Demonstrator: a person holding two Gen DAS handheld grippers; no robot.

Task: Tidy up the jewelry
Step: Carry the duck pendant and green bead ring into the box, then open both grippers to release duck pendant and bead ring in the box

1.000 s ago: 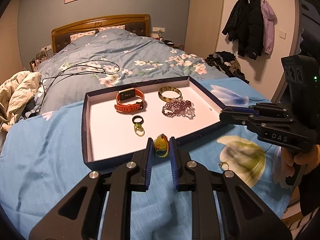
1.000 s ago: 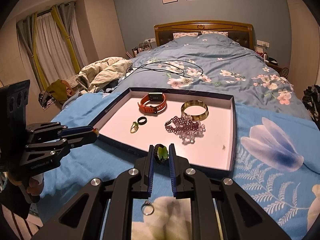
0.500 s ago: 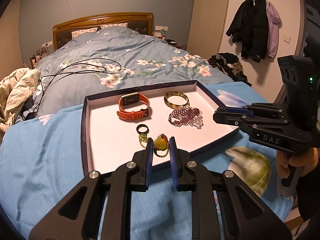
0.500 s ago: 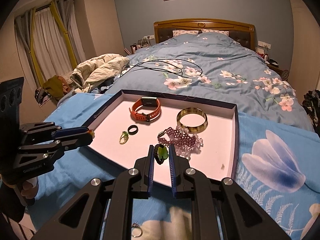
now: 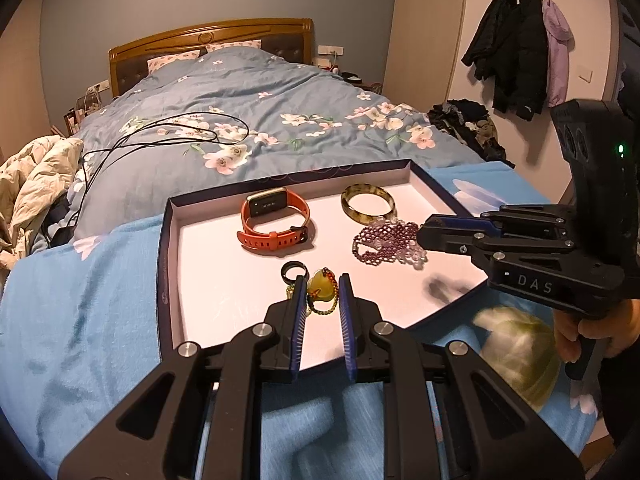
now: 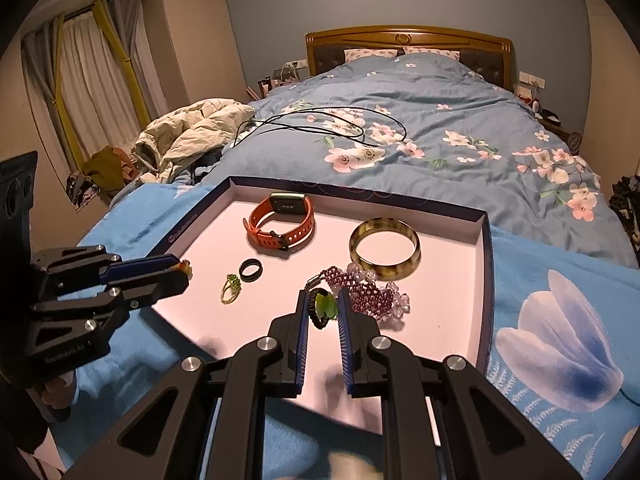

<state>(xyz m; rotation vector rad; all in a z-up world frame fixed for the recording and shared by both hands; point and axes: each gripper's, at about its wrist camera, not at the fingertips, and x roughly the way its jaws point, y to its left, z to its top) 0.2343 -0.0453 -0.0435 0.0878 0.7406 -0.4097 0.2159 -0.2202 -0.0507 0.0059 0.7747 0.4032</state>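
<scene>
Left gripper (image 5: 323,294) is clamped on a yellow pendant (image 5: 320,285) at the fingertips, above the tray (image 5: 172,216). Right gripper (image 6: 323,309) is clamped on a green pendant (image 6: 324,307), likewise above the tray.

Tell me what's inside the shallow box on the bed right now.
In the box lie an orange watch, a bangle, a purple beaded bracelet, a black ring and a green-stoned ring. The grippers' fingers hide part of its near floor.
</scene>
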